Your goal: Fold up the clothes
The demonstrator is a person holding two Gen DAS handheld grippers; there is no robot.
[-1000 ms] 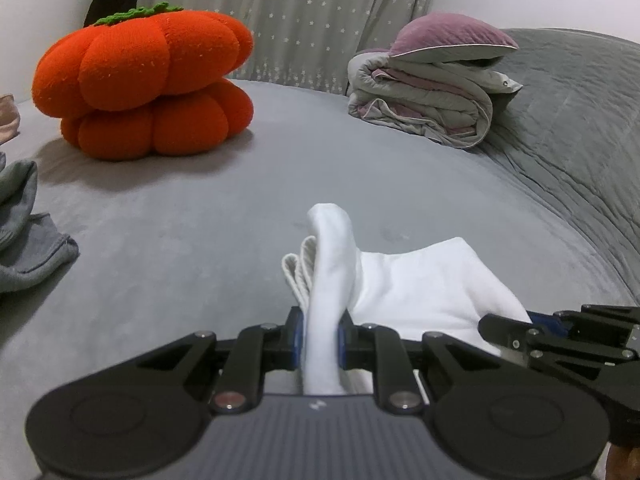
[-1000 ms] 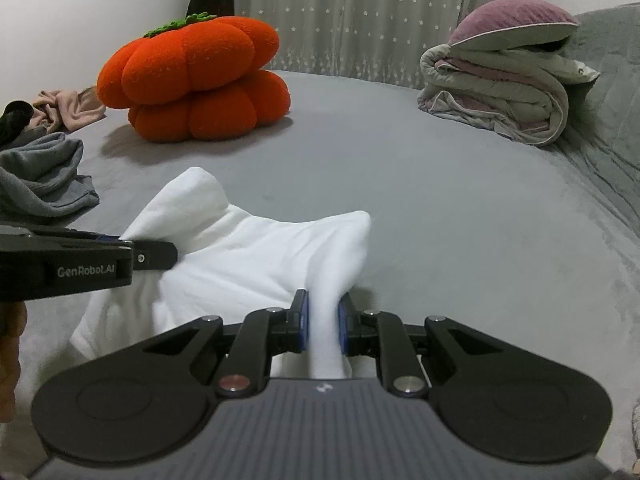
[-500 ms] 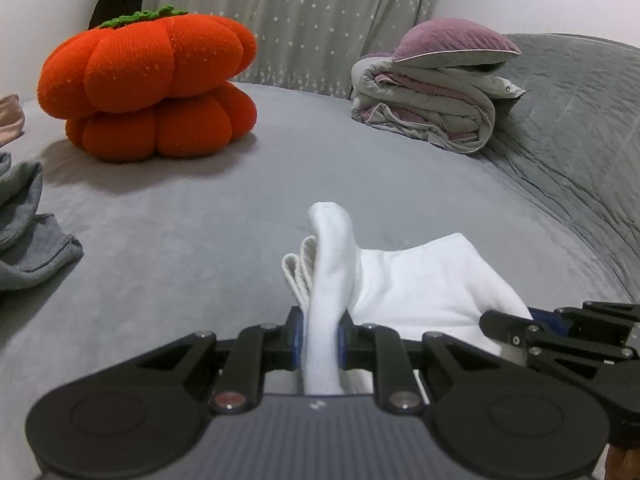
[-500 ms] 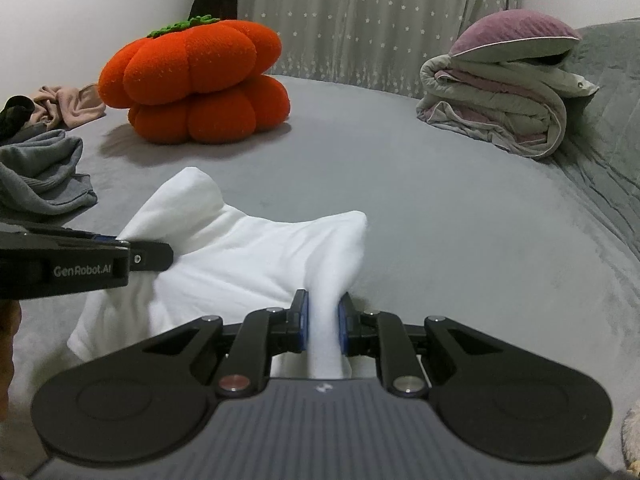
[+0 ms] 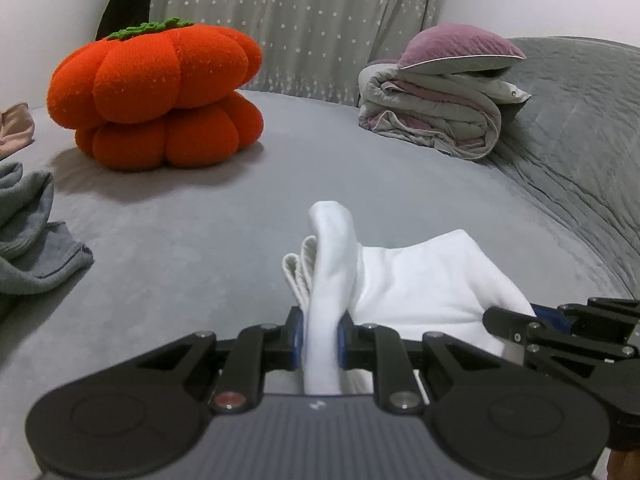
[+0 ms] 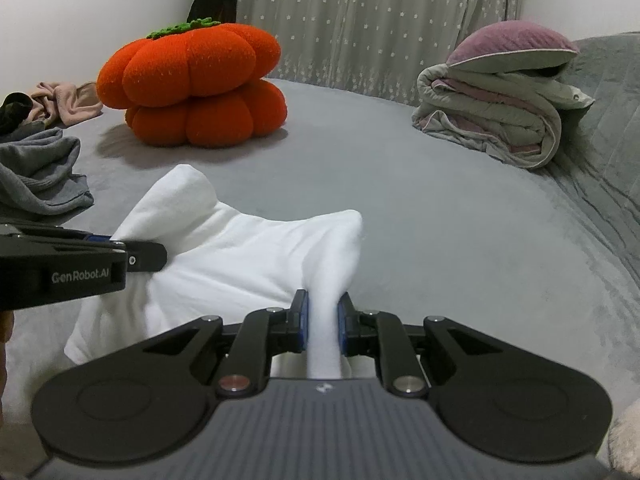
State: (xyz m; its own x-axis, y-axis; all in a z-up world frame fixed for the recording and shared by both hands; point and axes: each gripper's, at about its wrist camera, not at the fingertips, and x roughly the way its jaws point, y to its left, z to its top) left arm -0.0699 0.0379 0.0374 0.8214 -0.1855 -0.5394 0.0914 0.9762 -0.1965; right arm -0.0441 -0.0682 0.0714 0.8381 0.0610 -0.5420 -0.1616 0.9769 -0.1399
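Observation:
A white garment (image 5: 416, 280) (image 6: 240, 256) is held up between both grippers over the grey bed. My left gripper (image 5: 320, 334) is shut on its left corner, and a ribbed cuff (image 5: 298, 272) peeks out beside the pinched fold. My right gripper (image 6: 323, 322) is shut on the right corner, the cloth bunched between its blue pads. The left wrist view catches the right gripper (image 5: 516, 328) at its lower right. In the right wrist view the left gripper (image 6: 132, 250) reaches in from the left edge, clamped on the cloth.
A big orange pumpkin cushion (image 5: 156, 100) (image 6: 196, 88) sits at the back left. A folded quilt with a purple pillow (image 5: 444, 96) (image 6: 504, 100) lies at the back right. Grey clothes (image 5: 28, 240) (image 6: 40, 172) and a pink garment (image 6: 66, 100) lie on the left.

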